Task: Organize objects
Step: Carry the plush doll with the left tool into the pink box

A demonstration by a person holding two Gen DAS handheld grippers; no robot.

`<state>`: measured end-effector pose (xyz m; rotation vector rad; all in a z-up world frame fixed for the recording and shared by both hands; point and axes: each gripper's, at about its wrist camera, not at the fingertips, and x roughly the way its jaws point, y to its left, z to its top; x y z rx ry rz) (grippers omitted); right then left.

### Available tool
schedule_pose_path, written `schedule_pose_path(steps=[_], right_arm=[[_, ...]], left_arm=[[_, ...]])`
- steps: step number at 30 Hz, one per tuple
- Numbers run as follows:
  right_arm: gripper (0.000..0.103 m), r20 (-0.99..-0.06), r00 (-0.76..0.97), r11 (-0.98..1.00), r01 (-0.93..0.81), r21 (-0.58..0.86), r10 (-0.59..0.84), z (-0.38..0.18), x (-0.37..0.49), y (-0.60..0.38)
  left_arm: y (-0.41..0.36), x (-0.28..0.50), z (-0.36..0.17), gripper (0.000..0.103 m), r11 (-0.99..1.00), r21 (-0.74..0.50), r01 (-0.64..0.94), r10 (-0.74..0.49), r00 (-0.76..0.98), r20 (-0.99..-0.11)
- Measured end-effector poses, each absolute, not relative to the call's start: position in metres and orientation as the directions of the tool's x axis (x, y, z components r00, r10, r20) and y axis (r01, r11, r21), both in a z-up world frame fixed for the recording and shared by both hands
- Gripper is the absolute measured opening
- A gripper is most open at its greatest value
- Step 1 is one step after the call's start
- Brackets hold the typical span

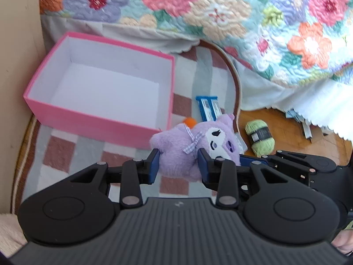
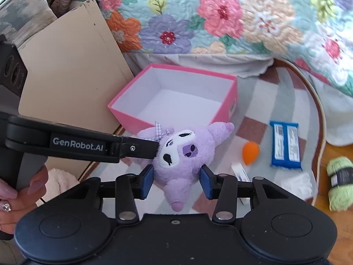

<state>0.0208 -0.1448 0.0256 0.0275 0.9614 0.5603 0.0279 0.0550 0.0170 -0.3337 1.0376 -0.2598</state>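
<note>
Both my claws grip the same purple plush toy (image 2: 183, 161). My right gripper (image 2: 176, 181) has its blue pads pressed into the toy's lower body, jaws partly closed, squeezing the fur. My left gripper (image 1: 178, 165) pinches the back part of the plush near the gingham bow, jaws narrow, pads sunk in on both sides. In the right view the left claw's finger comes in from the left and meets the toy's head. A hand (image 2: 19, 190) with painted nails holds that left handle.

The plush hangs just in front of the pink box (image 2: 231, 97), above the checked rug (image 1: 66, 150). Box is open, white inside, nothing in it.

Right of the toy on the rug: orange egg-shaped thing (image 2: 250, 152), blue wrapped bar (image 2: 285, 148), small white packet (image 2: 239, 172). Green yarn ball (image 2: 339, 185) on the wood floor (image 1: 253, 117), off the rug.

Farthest: floral quilt (image 2: 220, 17) hanging down behind the box, beige cabinet side (image 2: 70, 70) at left.
</note>
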Motion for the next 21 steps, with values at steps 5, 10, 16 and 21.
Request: schedule_pose_path(steps=[5, 10, 16, 21], right_arm=[[0.048, -0.750, 0.467, 0.849, -0.473, 0.237, 0.469, 0.035, 0.036, -0.122], [0.048, -0.731, 0.479, 0.840, -0.486, 0.242, 0.487, 0.043, 0.058, -0.108], [0.046, -0.724, 0.458, 0.815, -0.523, 0.250, 0.516, 0.031, 0.108, -0.082], [0.045, -0.736, 0.431, 0.805, -0.533, 0.260, 0.523, 0.008, 0.137, -0.060]], left_arm=[[0.070, 0.042, 0.030, 0.034, 0.939, -0.337, 0.071, -0.321, 0.536, -0.781], [0.084, 0.060, 0.039, 0.034, 0.950, -0.299, 0.088, -0.295, 0.568, -0.769], [0.107, 0.102, 0.029, 0.034, 0.968, -0.232, 0.097, -0.246, 0.563, -0.789], [0.120, 0.125, 0.006, 0.026, 0.982, -0.186, 0.023, -0.167, 0.558, -0.813]])
